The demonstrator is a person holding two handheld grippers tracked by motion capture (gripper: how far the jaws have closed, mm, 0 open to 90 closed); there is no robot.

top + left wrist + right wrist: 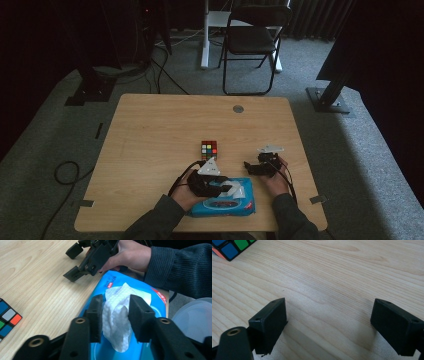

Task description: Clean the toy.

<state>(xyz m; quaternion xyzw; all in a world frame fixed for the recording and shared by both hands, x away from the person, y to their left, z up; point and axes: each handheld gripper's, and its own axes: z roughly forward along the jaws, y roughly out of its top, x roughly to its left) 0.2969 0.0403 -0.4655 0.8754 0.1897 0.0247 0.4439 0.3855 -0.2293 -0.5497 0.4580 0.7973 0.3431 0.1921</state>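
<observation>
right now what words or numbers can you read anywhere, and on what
"80": on the blue wipes pack, beside small print too blurred to read.
Red strip at the pack's edge: print too small to read.
Puzzle cube: colour squares, no writing.

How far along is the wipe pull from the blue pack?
Done: a white wet wipe already sticks up out of the blue plastic wipes pack. In hand: the left gripper has its jaws on either side of the wipe, pads at its sides. Left: pulling it free. The right gripper rests open on the wooden table.
</observation>
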